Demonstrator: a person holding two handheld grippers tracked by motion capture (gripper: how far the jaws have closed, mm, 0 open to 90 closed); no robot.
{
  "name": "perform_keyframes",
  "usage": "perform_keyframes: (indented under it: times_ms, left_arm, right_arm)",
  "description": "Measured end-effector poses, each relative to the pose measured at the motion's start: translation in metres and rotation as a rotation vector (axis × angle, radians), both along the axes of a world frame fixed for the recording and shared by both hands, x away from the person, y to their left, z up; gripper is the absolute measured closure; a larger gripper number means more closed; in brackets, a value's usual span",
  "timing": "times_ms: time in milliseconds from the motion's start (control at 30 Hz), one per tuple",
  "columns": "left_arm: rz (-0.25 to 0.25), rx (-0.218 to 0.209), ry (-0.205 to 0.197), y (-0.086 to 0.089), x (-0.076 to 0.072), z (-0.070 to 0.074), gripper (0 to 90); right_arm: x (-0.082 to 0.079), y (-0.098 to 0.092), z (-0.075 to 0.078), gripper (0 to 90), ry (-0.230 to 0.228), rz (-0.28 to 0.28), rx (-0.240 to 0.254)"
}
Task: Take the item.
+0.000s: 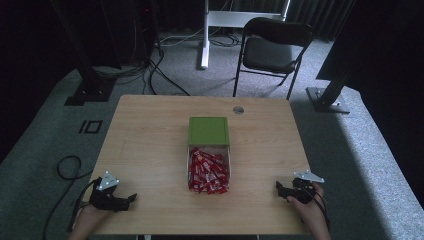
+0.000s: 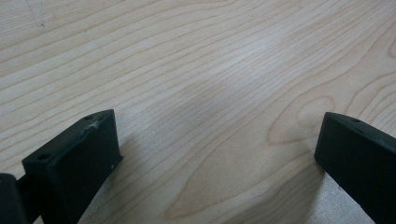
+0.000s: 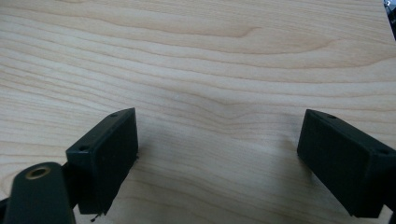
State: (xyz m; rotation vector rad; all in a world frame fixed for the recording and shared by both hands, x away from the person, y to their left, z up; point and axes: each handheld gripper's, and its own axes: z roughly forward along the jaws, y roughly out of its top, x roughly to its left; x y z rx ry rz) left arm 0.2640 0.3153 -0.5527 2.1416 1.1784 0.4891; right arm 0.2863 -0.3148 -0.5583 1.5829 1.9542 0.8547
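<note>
Mid-table: red packets (image 1: 208, 171), print unreadable.

The left gripper (image 2: 217, 154) holds its black jaws wide apart just above bare wooden table (image 2: 201, 70)

The high view looks forward and down from above the person's side, taking in the whole wooden counter (image 1: 150, 130) at mid-frame, with carpet and a folding chair (image 1: 272, 50) at the top. Each gripper view sits low and very close to the counter, facing along its own tongs, left (image 2: 217, 149) and right (image 3: 217, 154). All three views share the counter's wood grain.
</note>
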Motion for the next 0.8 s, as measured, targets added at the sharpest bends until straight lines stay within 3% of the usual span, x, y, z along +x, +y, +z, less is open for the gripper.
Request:
perform_keyframes:
  times_ms: [800]
  left_arm:
    - [0.0, 0.0, 0.0, 0.0, 0.0, 0.0, 0.8]
  right_arm:
    - [-0.0009, -0.0011, 0.0, 12.3, -0.002, 0.018, -0.002]
